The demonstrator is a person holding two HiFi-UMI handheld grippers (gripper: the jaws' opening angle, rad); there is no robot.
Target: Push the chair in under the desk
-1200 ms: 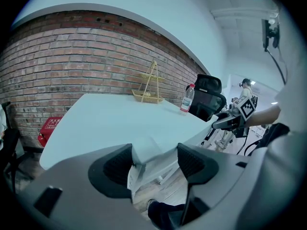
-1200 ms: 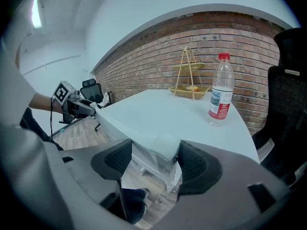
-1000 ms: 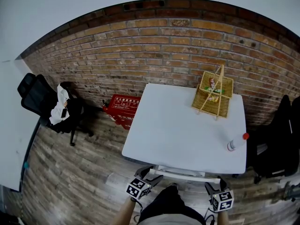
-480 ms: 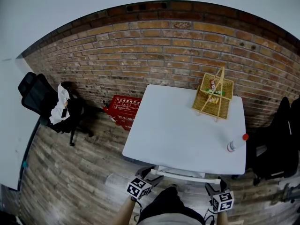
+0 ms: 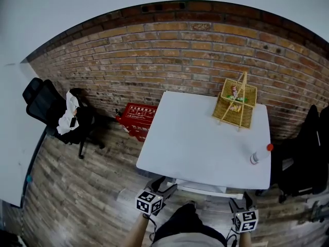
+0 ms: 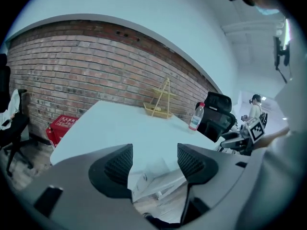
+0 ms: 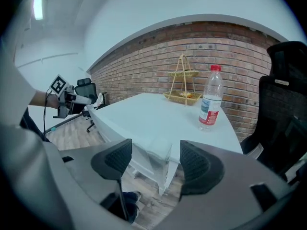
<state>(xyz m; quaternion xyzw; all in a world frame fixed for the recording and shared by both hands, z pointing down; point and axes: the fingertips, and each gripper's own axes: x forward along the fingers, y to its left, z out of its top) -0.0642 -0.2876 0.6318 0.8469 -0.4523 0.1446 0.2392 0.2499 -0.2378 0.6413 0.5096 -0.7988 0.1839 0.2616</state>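
Note:
A white desk stands against the brick wall. One black office chair, draped with a white cloth, is on the floor far left of it. A second black chair stands close to the desk's right side and fills the right edge of the right gripper view. My left gripper hangs open just off the desk's near left corner, its jaws empty. Open and empty too, my right gripper is off the near right corner. Neither touches a chair.
A wicker basket sits at the desk's back right. A water bottle with a red cap stands near the right edge. A red box lies on the floor by the wall. A white surface borders the far left.
The head view has drifted slightly, so the desk sits a little further right. Both grippers stay open at the desk's near edge.

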